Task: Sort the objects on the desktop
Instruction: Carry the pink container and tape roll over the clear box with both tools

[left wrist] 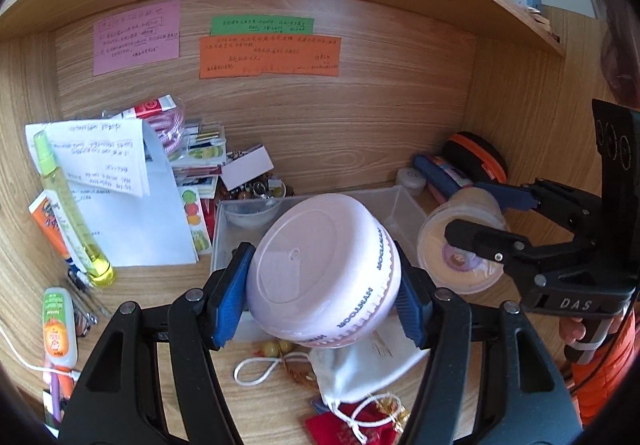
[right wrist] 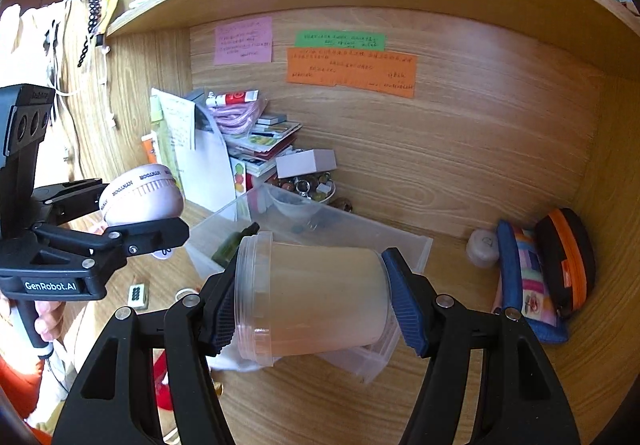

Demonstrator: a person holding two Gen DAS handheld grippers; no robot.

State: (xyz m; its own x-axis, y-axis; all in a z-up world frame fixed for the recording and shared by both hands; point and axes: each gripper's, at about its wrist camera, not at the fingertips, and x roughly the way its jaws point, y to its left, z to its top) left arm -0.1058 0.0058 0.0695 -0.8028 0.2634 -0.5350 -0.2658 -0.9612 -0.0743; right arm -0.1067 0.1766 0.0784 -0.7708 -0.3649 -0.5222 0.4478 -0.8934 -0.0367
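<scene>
While gripping pink jar (left wrist: 324,269) in left claw (left wrist: 320,293), cup (right wrist: 312,297) in right claw (right wrist: 312,301), lift level, clear of bin (right wrist: 408,245).

"GenRobot.AI" on left claw (right wrist: 170,235)

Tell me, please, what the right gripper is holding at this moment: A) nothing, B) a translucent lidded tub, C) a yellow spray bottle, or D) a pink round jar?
B: the right gripper has its blue pads pressed on both sides of the translucent lidded tub, held above the desk.
</scene>
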